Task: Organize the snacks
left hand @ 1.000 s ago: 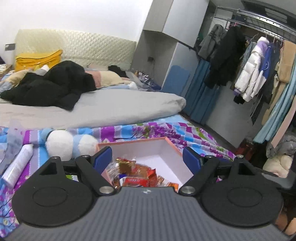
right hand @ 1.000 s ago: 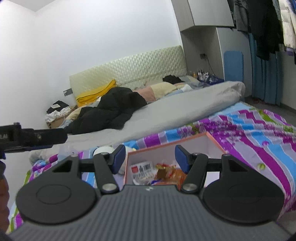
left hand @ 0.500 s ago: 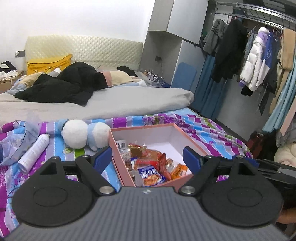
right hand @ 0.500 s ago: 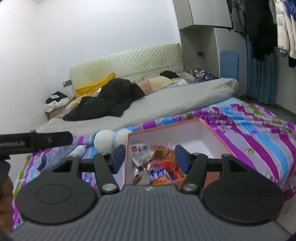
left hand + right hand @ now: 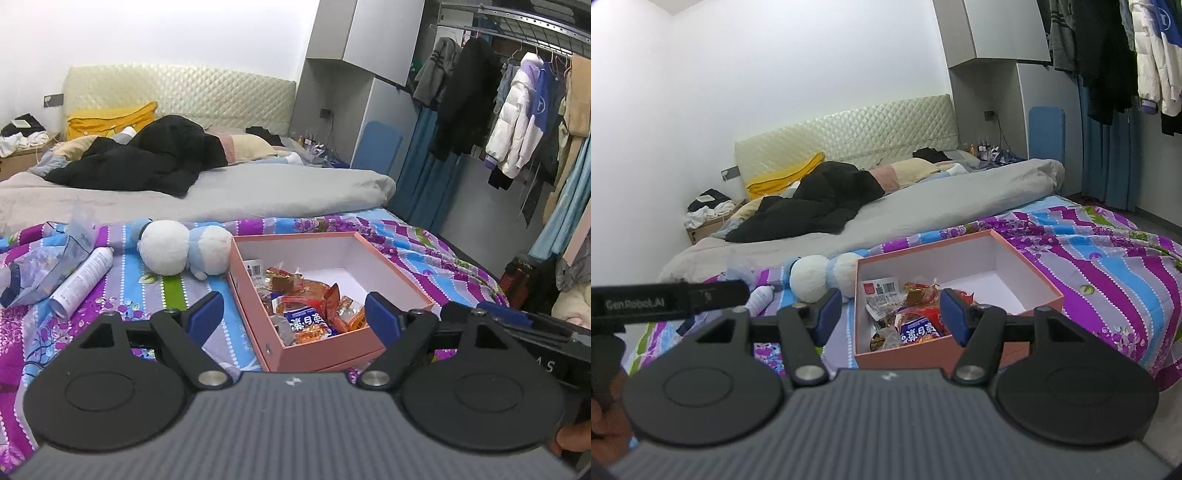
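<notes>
Box (image 5: 332,354) nearer; clothes rack (image 5: 517,110) left-view only.

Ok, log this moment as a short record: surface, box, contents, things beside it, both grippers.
surface: bed with a striped floral sheet
box: pink cardboard box, lidless, white inside
contents: wrapped snacks piled at the near end; far end bare
beside box: plush toy touching its far left corner; spray can lying on its side further left
left gripper: jaws open, nothing between them, short of the box
right gripper: jaws open, empty, short of the box
</notes>
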{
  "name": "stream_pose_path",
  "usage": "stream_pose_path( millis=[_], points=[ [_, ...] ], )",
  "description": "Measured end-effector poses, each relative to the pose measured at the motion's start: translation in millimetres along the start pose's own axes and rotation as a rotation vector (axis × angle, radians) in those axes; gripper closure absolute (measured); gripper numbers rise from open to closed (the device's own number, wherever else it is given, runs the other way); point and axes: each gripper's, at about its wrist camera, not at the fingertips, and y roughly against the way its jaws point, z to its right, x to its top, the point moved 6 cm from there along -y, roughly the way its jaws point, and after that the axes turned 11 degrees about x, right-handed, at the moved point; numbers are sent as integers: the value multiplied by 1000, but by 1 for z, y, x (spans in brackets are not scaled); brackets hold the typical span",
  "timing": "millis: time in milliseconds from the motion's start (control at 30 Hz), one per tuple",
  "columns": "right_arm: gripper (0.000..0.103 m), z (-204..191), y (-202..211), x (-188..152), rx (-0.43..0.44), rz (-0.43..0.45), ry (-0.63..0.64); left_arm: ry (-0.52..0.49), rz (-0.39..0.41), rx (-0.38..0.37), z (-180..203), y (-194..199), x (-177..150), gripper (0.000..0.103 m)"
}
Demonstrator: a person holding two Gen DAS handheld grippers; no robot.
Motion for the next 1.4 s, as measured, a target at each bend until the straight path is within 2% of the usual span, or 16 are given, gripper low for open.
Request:
stream_pose_path(
  millis=[533,567,600,633,667,700,733,967,1200,1400],
  points=[
    [42,7,2,-12,-23,-8,-15,0,-16,-5,0,-4,-6,16],
    [42,7,2,-12,-23,-7,-13,3,-19,-8,-1,-4,-5,15],
    [41,7,2,-12,-26,-8,-6,6,-23,-13,-1,-5,-5,10],
    [29,7,2,-13,-31,-11,-1,8,-27,-19,-1,-6,-5,5],
    [18,7,2,-13,-33,-14,1,7,-31,-20,-1,-6,-5,5],
    [3,7,1,-12,-31,-12,1,5,-34,-15,-1,-7,-5,5],
    [0,7,2,-12,-31,-5,4,2,-35,-8,-1,-8,-5,5],
    [0,11,4,-11,-64,13,5,11,-38,-1,-1,-9,-2,0],
    [0,13,5,-11,-75,11,9,-6,-38,53,-3,-10,4,0],
    [0,13,4,-11,-73,8,2,-6,-51,53,-2,-13,4,0]
  ],
)
